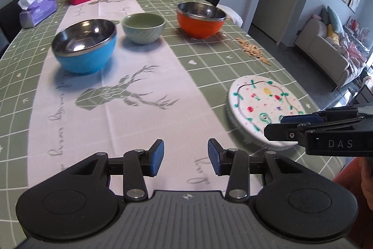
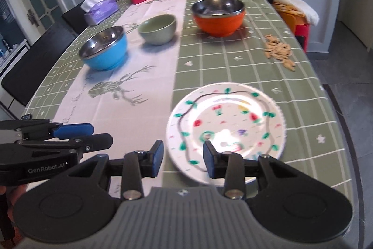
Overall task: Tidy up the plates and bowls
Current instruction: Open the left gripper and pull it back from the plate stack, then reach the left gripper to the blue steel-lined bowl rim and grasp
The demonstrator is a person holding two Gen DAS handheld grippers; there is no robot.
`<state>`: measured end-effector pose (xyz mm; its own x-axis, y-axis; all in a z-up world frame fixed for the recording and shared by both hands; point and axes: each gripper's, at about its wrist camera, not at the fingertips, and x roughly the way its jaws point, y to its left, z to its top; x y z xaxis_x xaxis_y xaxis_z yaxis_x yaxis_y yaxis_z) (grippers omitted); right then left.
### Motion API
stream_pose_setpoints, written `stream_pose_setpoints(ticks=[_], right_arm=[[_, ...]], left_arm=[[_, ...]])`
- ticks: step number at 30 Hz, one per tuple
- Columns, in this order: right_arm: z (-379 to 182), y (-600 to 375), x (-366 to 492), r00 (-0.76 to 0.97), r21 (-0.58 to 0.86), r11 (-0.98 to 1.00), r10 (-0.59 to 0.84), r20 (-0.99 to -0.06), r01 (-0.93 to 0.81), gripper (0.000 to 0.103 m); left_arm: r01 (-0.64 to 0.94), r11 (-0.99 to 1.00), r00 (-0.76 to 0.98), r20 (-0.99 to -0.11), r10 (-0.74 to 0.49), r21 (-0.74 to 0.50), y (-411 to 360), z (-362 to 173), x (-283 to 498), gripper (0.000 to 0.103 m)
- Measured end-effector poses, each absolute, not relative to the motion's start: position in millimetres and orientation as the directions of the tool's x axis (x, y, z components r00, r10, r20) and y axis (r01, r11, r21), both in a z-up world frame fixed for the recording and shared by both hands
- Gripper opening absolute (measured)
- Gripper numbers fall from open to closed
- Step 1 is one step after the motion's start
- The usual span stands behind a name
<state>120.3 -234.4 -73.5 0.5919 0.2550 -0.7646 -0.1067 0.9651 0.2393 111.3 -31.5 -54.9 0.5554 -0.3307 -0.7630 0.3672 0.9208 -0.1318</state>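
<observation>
On the bench's [image 2: 233, 57] near right edge we see the patterned plate [image 2: 226, 130], both grippers empty and apart: right gripper [image 2: 183, 159] over its rim, left gripper [image 1: 185, 156] beside. Risk: shoving it off; bowls [image 2: 105, 49] well apart.

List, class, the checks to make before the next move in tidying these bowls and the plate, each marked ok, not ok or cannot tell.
1. Left gripper jaws open, nothing held: ok.
2. Right gripper jaws open, nothing held: ok.
3. Plate flat on the table, near edge: ok.
4. Blue bowl, green bowl and orange bowl upright, apart: ok.
5. Bowls unchipped: cannot tell.
</observation>
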Motion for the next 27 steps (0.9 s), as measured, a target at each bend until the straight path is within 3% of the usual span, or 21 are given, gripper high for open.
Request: stream_pose_setpoints(ticks=[11, 24, 27], right_arm=[[-66.6, -166.6, 153.2, 0.571, 0.192, 0.951, 0.299, -0.765, -0.241, 0.044], [-45.9, -94.7, 240.5, 0.580, 0.157, 0.930, 0.333, -0.744, -0.333, 0.048], [-42.0, -87.4, 261.6, 0.581, 0.170, 0.929, 0.341, -0.739, -0.329, 0.048]], left_arm=[[0.316, 0.946, 0.583, -0.770, -0.258, -0.078, 30.5, -53.2, 134.8, 0.048], [0.233, 0.971, 0.668, -0.716, -0.205, -0.061, 91.1, -34.3, 213.1, 0.048], [0.204, 0.977, 0.704, -0.686, -0.186, -0.057, 102.0, -26.7, 231.5, 0.052]])
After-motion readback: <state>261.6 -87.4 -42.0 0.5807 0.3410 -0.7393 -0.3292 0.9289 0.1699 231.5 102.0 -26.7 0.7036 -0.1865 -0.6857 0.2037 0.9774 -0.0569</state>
